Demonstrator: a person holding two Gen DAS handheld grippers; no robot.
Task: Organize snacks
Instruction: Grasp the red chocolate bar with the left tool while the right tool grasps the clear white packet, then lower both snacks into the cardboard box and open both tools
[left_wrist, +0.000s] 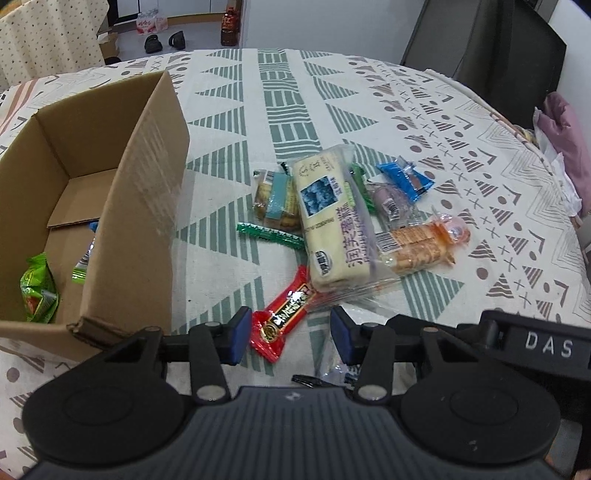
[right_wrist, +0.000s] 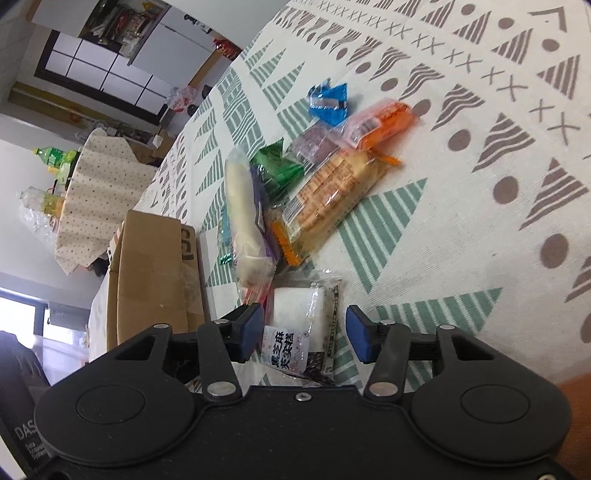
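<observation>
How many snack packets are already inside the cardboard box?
2 visible in the cardboard box: a green packet at its near left, and a silver-green packet against its right wall. Others may be hidden.

The left gripper (left_wrist: 290, 334) is held low and near, pointing forward, with its jaws spread wide and its blue-padded fingers (left_wrist: 238, 334) gripping nothing. The right gripper (right_wrist: 304, 332) is rolled sharply to one side, so its view is tilted, and its jaws are likewise spread apart with the blue pads (right_wrist: 360, 334) closed on nothing. Its black body reaches into the right near corner of the left wrist view, just beside the left gripper.
</observation>
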